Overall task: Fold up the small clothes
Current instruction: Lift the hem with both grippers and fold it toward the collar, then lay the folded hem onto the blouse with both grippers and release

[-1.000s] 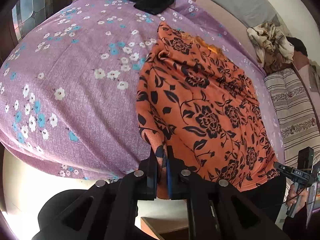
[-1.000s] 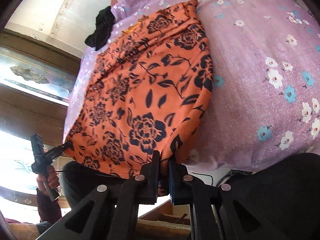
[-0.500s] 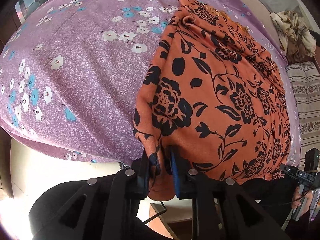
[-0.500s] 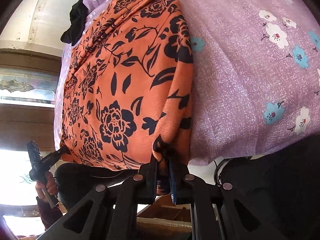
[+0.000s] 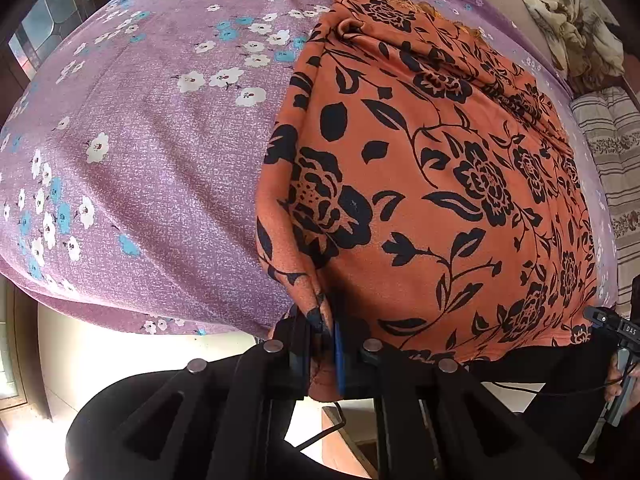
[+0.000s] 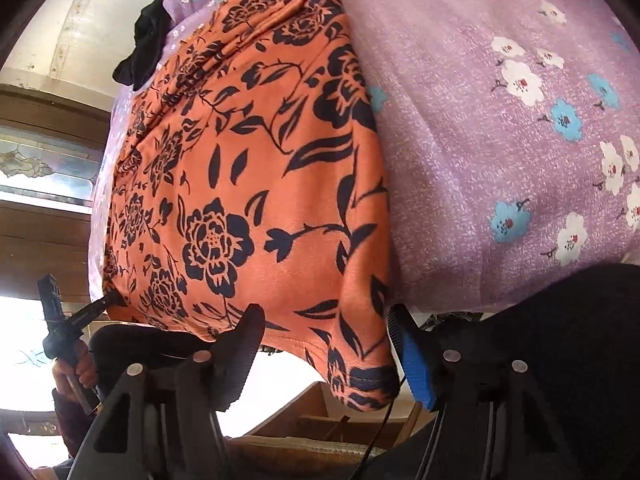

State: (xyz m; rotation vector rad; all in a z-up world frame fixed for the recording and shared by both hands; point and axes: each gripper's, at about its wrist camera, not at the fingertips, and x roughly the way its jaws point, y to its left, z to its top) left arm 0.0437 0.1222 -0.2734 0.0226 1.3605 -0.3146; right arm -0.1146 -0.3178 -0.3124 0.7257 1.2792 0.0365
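1. Pinching a bunched corner of the orange floral garment (image 5: 420, 184) – left gripper (image 5: 322, 344) clamping tight, jaws nearly together, cloth pulled into a narrow twist between the black finger and the blue pad.
2. Opening right now – right gripper (image 6: 326, 344) spreading wide, black finger to one side and blue ribbed pad (image 6: 412, 364) to the other, neither one pressing on cloth.
3. Hanging loose between those spread fingers: the garment's other near corner (image 6: 360, 380), drooping over the bed edge, lying close beside the blue pad but not squeezed by it.
4. Lying flat across the purple flowered bedsheet (image 5: 132, 140), spreading from the near edge toward the far side, black roses and leaves facing up, some wrinkles gathering along the far end.
5. Showing up in each other's views – the right gripper at the lower right edge of the left wrist view with a hand (image 5: 618, 380) on its handle, the left gripper at the lower left of the right wrist view, touching the garment's corner there.
6. Sitting farther out on the sheet: a dark crumpled cloth (image 6: 146, 52) beyond the garment's far end.
7. Resting past the bed in the left wrist view: a striped pillow (image 5: 608, 152) and a patterned heap of fabric (image 5: 576, 24).
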